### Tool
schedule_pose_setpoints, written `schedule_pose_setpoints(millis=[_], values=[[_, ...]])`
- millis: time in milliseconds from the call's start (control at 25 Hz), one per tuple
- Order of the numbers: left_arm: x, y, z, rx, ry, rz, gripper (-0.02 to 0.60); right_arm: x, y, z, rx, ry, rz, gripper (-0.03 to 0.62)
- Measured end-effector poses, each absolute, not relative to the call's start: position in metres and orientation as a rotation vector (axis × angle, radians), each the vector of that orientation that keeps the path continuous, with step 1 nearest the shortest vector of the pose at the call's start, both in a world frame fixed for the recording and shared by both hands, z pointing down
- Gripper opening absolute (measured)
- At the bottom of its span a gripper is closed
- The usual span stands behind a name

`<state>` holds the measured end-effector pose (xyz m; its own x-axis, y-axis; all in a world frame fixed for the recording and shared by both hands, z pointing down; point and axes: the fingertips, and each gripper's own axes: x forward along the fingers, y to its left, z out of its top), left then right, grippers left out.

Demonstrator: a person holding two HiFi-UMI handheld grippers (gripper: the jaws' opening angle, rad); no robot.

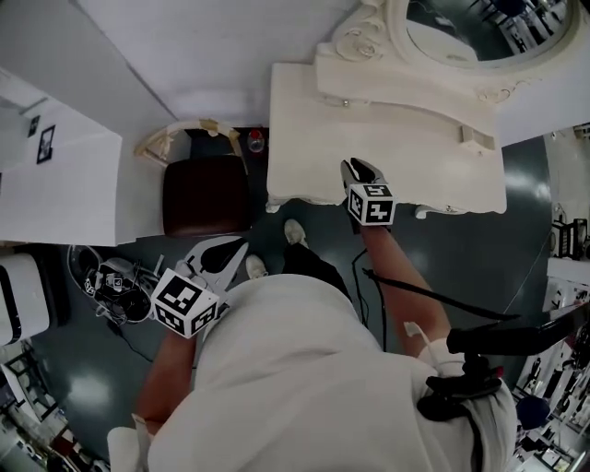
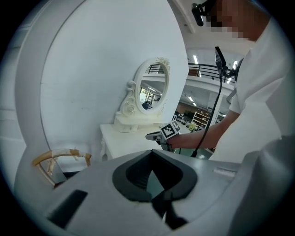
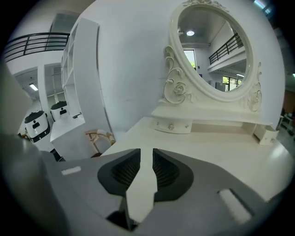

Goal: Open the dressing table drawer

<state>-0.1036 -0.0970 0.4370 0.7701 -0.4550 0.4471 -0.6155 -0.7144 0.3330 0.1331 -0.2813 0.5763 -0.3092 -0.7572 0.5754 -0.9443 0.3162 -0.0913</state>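
The white dressing table (image 1: 369, 138) stands against the wall, its oval mirror (image 1: 479, 28) at the back. A small drawer unit with round knobs (image 3: 171, 126) sits under the mirror (image 3: 216, 50). From above, the table's front face is hidden below the top's edge. My right gripper (image 1: 359, 171) hovers over the front edge of the tabletop (image 3: 207, 152); its jaws stand slightly apart with nothing between them (image 3: 146, 154). My left gripper (image 1: 238, 247) hangs low at the left, above the floor near the stool, its tips together and empty (image 2: 151, 154). The left gripper view also shows the right gripper (image 2: 154, 136) beside the table (image 2: 120, 138).
A dark brown stool (image 1: 205, 194) stands left of the table, with a light wooden frame (image 1: 171, 138) and a red-capped bottle (image 1: 255, 141) behind it. A white cabinet (image 1: 55, 175) fills the left side. Cables and gear (image 1: 115, 286) lie on the floor. The person's shoes (image 1: 295, 232) are by the table's front.
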Motion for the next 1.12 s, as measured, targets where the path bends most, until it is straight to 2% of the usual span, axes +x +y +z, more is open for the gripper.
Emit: schedule_pose_setpoints(millis=[400,800,1000,1120], values=[[-0.094,-0.172,0.429,2.401,-1.003,0.472,0.002,0.163,-0.416,0.606,1.524,-2.142,0.609,0.111],[-0.099,-0.206,0.428,2.322,-1.131,0.48,0.002,0.173,-0.479,0.639,1.547,-2.092,0.684,0.139],[-0.098,-0.214,0.432,2.304,-1.147,0.49,0.002,0.171,-0.491,0.645,1.547,-2.092,0.688,0.135],[-0.098,-0.218,0.432,2.298,-1.15,0.497,0.002,0.171,-0.496,0.646,1.557,-2.084,0.686,0.101]])
